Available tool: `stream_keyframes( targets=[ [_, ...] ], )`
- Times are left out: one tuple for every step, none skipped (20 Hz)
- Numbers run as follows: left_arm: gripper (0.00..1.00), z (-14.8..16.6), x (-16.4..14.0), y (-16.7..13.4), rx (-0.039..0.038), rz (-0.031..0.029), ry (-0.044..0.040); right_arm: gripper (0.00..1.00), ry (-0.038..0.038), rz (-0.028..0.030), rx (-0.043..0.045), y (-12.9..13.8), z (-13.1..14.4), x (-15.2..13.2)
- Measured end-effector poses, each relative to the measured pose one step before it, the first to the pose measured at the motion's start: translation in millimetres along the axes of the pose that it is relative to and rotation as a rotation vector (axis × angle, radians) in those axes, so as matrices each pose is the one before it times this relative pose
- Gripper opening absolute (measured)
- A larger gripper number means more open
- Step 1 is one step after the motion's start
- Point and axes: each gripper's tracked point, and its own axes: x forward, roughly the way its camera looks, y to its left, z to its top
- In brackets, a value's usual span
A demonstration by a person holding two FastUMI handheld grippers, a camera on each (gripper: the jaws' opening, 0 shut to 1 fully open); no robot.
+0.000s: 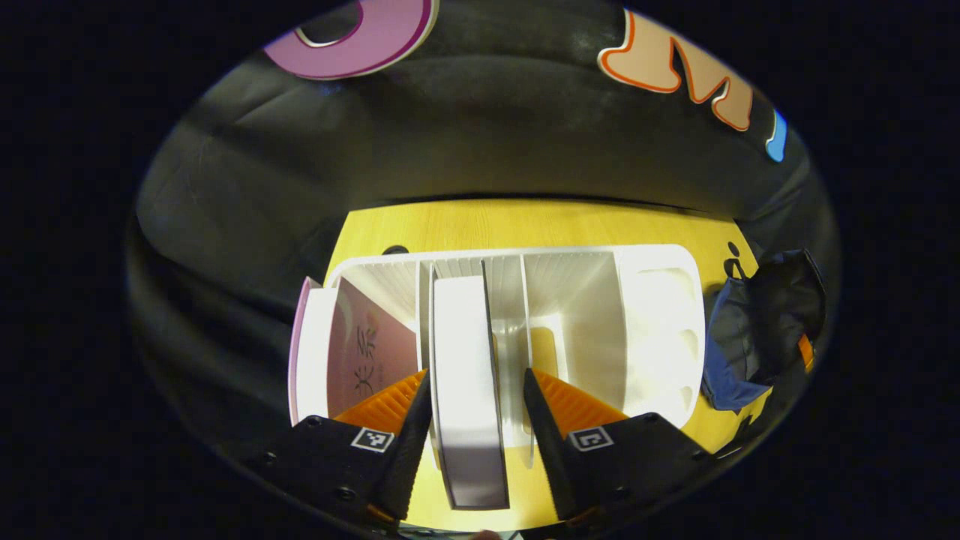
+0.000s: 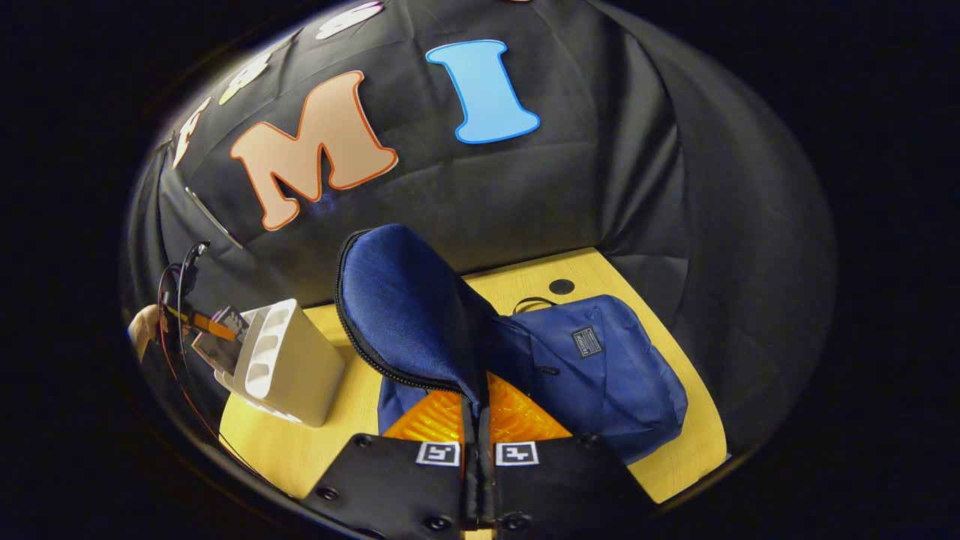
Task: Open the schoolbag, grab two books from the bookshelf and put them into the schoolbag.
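I keep my right gripper (image 2: pixel 478 420) pinched on the schoolbag's (image 2: pixel 592 375) flap (image 2: pixel 405 315), lifting it so the mouth stays open, while my left gripper (image 1: pixel 476 405) is spread around a white book (image 1: pixel 465 375) standing in the bookshelf (image 1: pixel 660 315), ready to close.

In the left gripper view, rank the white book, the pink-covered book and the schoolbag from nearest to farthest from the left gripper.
1. White book: straight ahead, standing between the open fingers of the left gripper.
2. Pink-covered book: one slot over in the white bookshelf, beside one finger.
3. Schoolbag: farthest, past the bookshelf's opposite end, at the table's edge.
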Motion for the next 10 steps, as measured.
stream_keyframes(
  targets=[
    [0.64,-8.43,5.56,5.19,-0.01007,-0.00062,0.02734,0.06,-0.00176,0.00064,0.00300,0.01,-0.01,0.42],
    [0.39,0.16,-1.13,-3.60,-0.00137,-0.02749,-0.00288,0.06,0.00117,0.00095,0.00145,-0.87,-0.91,-0.83],
    [0.38,1.73,1.04,-2.68,0.00355,-0.01385,-0.00866,0.06,0.00010,0.00058,0.00287,-0.11,0.15,0.45],
    [0.36,-2.21,-3.82,-2.14,-0.00466,-0.01030,0.00433,0.06,-0.00058,0.00126,0.00279,0.24,0.44,0.45],
    [0.36,1.26,-2.07,-0.81,-0.00651,-0.00731,-0.00650,0.06,-0.00089,0.00060,0.00135,-0.57,0.28,0.16],
    [0.36,0.21,-0.81,0.04,-0.00466,-0.00440,-0.00197,0.04,0.00181,0.00008,0.00190,-0.42,-0.91,-0.19],
    [0.36,-2.27,-0.83,1.92,0.00659,-0.00673,-0.00099,0.06,0.00089,0.00093,0.00251,0.69,0.46,0.75],
    [0.34,2.00,-2.29,1.42,0.00377,-0.00496,-0.01111,0.04,0.00036,0.00083,0.00105,0.00,-0.08,0.33],
    [0.34,2.26,-5.45,-1.02,-0.00559,-0.00676,-0.00837,0.04,0.00006,-0.00023,-0.00251,-0.53,0.87,-0.26],
    [0.34,2.82,-4.57,0.00,-0.01085,-0.01121,-0.01143,0.04,-0.00019,-0.00046,-0.00072,0.06,-0.08,0.13]
  ],
)
